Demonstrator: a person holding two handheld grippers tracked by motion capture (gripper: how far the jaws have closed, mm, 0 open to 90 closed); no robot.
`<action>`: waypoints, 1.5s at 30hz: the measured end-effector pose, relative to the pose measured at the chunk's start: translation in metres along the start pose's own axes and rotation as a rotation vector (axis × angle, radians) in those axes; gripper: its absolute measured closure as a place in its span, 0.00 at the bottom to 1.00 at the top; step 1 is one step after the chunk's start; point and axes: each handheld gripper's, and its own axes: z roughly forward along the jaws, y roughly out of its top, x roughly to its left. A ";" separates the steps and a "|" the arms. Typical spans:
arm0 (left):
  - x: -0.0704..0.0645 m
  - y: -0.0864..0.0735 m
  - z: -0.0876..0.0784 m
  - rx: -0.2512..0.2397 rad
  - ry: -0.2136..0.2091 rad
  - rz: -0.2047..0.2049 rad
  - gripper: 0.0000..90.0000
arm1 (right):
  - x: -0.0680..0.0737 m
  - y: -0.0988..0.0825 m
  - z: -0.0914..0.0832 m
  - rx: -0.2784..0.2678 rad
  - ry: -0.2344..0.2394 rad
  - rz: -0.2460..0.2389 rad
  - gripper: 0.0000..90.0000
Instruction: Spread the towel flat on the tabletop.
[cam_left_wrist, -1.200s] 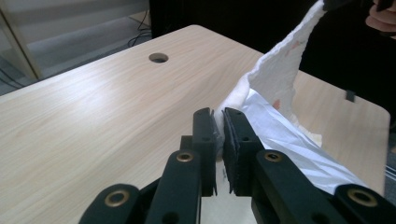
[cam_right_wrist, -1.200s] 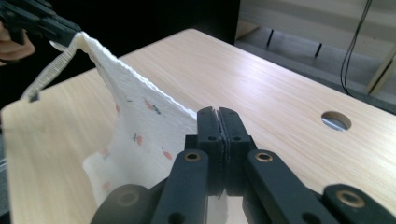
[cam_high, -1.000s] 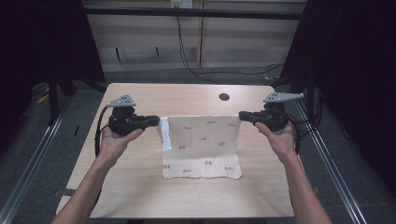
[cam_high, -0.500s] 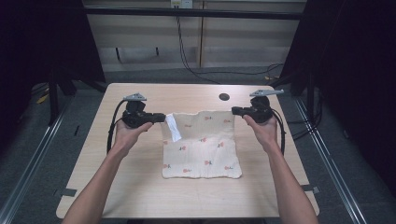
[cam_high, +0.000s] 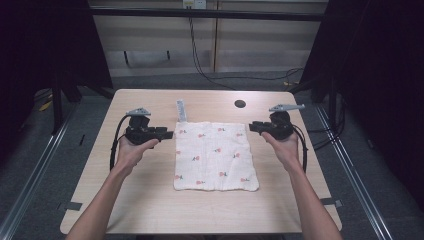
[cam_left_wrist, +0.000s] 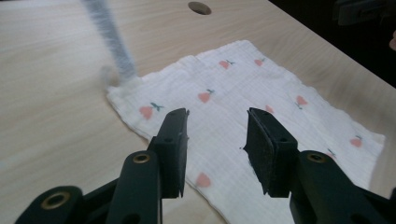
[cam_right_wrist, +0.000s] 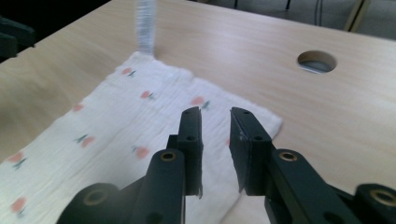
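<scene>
Jaws of both grippers have just been opening and stand apart with nothing clamped. Between them the cloth (cam_high: 215, 156) lies flat on the counter (cam_high: 150, 210); the left gripper (cam_high: 167, 134) sits at its far left corner, the right gripper (cam_high: 252, 126) at its far right corner.

Soft, crinkled white cotton cloth (cam_high: 215, 155) with printed fruit on matt, pale wood-grain table (cam_high: 150, 210).

Lab recording booth: black curtains (cam_high: 60, 45), floor rails (cam_high: 35, 175), cables (cam_high: 200, 55), bare wooden table (cam_high: 150, 210).
</scene>
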 end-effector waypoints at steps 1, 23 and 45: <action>-0.005 -0.007 -0.001 0.008 -0.004 0.022 0.64 | 0.007 -0.015 -0.002 0.017 0.011 -0.011 0.81; -0.053 -0.064 0.041 0.187 -0.103 0.134 0.68 | 0.024 -0.089 0.008 0.166 0.003 -0.080 0.83; -0.064 -0.081 0.042 0.194 -0.026 0.293 0.88 | 0.025 -0.082 0.033 0.174 -0.046 -0.107 0.78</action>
